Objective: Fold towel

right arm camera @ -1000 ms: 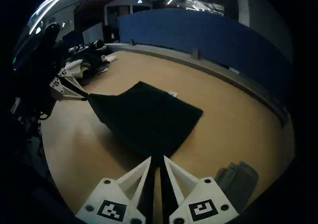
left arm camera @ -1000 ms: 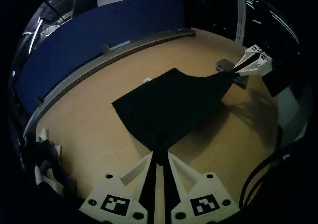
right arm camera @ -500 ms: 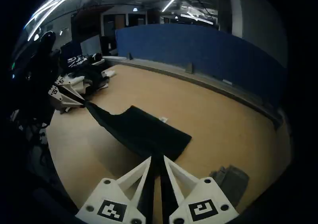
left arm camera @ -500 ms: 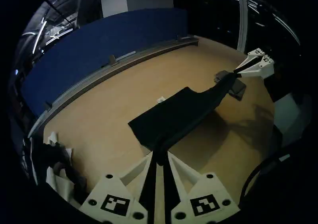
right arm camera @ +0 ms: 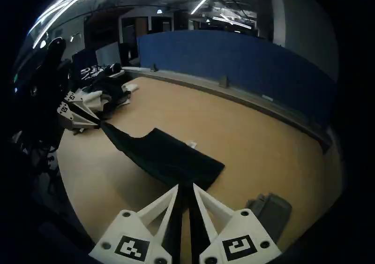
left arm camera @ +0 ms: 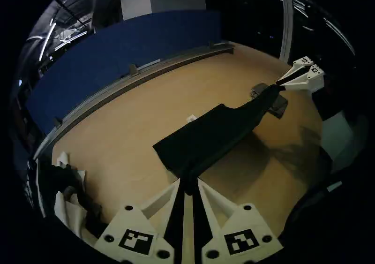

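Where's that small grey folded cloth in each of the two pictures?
Left gripper view: upper right, the small grey folded cloth peeks from behind the lifted black towel.
Right gripper view: lower right, beside the right tongs.
Shared landmark: the long blue partition wall.

The towel [left arm camera: 211,137] stretches between the two tools. One corner is pinched in the left tool [left arm camera: 188,182], the other in the right tool [left arm camera: 281,82], and its far part lies on the desk [left arm camera: 131,118]. A folded cloth [right arm camera: 269,212] lies on the desk just right of the right tool. A heap of clothes [right arm camera: 105,88] sits beyond the left tool. A partition [left arm camera: 117,53] runs along the desk's far edge, behind the towel.
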A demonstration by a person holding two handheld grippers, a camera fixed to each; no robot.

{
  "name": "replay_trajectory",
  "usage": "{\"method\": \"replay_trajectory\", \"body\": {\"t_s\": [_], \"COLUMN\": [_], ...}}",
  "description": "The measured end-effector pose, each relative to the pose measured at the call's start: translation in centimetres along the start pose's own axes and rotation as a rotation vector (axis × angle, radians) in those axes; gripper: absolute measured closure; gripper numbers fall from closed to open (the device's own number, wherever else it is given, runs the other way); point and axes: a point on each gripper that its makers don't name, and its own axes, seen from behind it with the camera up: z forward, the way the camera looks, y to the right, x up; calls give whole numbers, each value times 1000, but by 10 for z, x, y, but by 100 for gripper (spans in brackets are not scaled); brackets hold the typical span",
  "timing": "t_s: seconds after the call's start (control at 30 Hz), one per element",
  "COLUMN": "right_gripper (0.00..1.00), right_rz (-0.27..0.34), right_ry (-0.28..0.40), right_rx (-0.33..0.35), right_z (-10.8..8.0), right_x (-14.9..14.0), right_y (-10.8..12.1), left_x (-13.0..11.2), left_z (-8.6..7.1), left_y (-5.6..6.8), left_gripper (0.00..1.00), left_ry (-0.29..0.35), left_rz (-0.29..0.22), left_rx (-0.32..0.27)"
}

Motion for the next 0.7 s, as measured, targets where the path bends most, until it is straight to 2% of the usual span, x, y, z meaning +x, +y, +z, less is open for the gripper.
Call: {"method": "replay_trajectory", "body": {"t_s": [0.3, 0.53, 0.7], "right_gripper": [93, 93, 93], "right_rz": [11, 11, 20], "right_ry": [9, -4, -27], "right_rx": [-2, -8, -8], "right_z": [-4, 2, 11], "right_x": [4, 3, -1], "right_y": [1, 3, 8], "left_x": [3, 3, 4], "left_z": [-4, 1, 10], "left_y": [1, -1, -5], "left_gripper": [90, 90, 90], "left_ry": [8, -6, -24], "left_rz": [-28, -22, -22], "left_rx": [-2, 0, -1]}}
